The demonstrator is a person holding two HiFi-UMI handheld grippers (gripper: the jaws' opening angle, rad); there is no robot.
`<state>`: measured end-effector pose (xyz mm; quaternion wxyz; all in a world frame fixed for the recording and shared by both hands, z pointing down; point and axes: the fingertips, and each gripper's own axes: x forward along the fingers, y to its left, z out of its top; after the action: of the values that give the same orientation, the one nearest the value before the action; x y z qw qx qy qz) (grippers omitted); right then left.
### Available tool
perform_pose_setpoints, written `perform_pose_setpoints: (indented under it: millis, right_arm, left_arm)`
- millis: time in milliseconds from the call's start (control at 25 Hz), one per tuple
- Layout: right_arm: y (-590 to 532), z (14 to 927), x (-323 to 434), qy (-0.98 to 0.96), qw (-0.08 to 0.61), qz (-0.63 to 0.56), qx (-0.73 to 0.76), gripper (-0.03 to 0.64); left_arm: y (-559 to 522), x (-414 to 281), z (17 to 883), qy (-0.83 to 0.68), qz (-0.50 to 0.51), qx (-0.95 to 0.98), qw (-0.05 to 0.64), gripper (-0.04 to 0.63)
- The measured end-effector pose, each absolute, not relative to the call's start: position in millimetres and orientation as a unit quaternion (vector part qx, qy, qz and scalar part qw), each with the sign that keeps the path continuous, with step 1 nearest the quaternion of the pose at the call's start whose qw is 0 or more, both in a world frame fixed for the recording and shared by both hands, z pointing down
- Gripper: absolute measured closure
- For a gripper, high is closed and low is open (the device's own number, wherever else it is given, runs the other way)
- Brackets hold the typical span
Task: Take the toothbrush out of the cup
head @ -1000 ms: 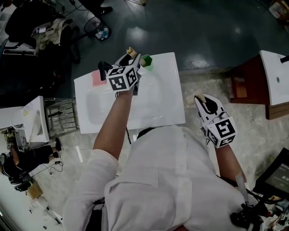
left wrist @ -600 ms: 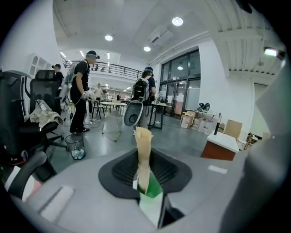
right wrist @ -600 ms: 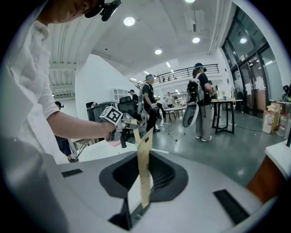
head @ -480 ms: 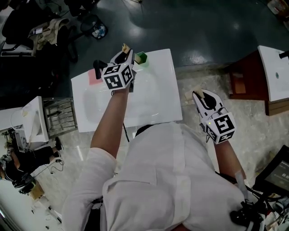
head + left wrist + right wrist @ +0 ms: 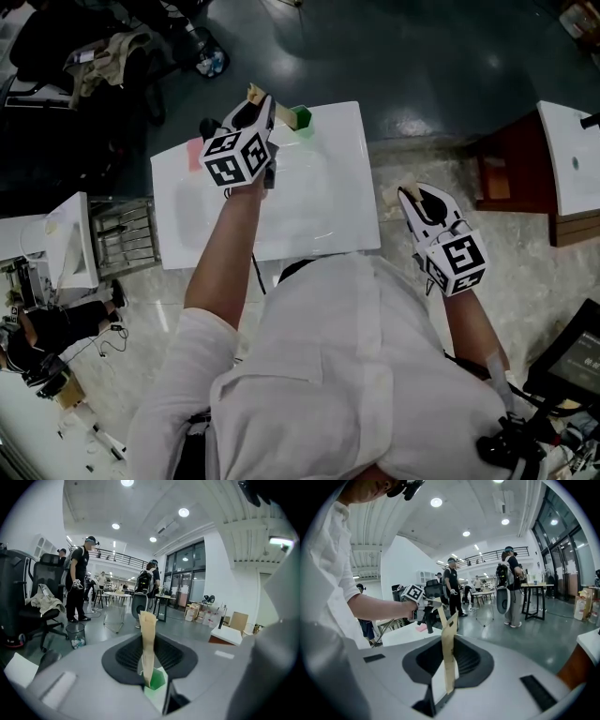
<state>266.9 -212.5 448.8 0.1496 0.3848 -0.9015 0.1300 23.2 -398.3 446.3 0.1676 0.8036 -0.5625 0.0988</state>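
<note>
Fingers of the left gripper (image 5: 254,93) have just closed beside the green cup (image 5: 300,117), toothbrush indiscernible; right gripper (image 5: 392,196) fingers together

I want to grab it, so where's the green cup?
In the head view, the green cup sits at the far edge of the white table, just right of the left gripper.

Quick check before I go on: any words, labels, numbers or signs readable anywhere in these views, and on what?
No readable text in any view.
Left marker cube and right marker cube: black-and-white square patterns only, no letters.
Cardboard box: any print is too small and blurred to read.
</note>
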Motion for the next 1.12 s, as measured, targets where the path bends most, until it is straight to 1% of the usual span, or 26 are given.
perform_pose_setpoints:
  millis: [280, 560, 880, 1120]
  right_arm:
    - [-216, 439, 256, -0.905, 0.152, 0.121, 0.378, 0.568]
    - [-206, 427, 238, -0.907, 0.154, 0.11, 0.377, 0.568]
    - [-195, 415, 213, -0.905, 0.155, 0.102, 0.383, 0.568]
    - [-188, 414, 197, -0.901, 0.16, 0.093, 0.393, 0.568]
  left_arm:
    - [-391, 15, 407, -0.566, 0.06, 0.809, 0.147, 0.517]
    - [-361, 0, 367, -0.56, 0.031, 0.818, 0.127, 0.517]
    - [-315, -28, 337, -0.547, 0.025, 0.828, 0.119, 0.517]
    - [-275, -47, 331, -0.532, 0.037, 0.839, 0.111, 0.517]
